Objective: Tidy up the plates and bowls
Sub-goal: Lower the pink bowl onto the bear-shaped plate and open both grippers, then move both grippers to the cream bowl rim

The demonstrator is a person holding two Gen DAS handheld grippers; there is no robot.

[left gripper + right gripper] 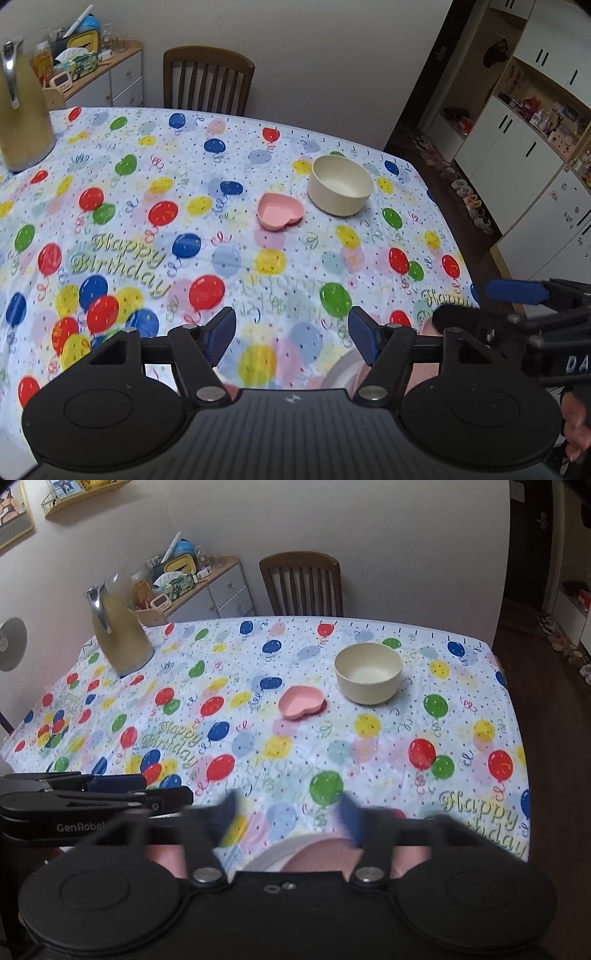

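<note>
Cream bowl [340,190] sits near the table's [221,155] far right corner, with the pink heart-shaped dish [280,212] just beside it toward the middle. Both the left gripper [291,338] and right gripper [288,818] hang over the near edge, jaws spread wide, gripping nothing.

Both grippers, the left gripper [291,338] and the right gripper [286,814], are matte black, with two round discs, silver pivot screws, ribbed blue fingertip pads [364,336] and white lettering on the side
</note>
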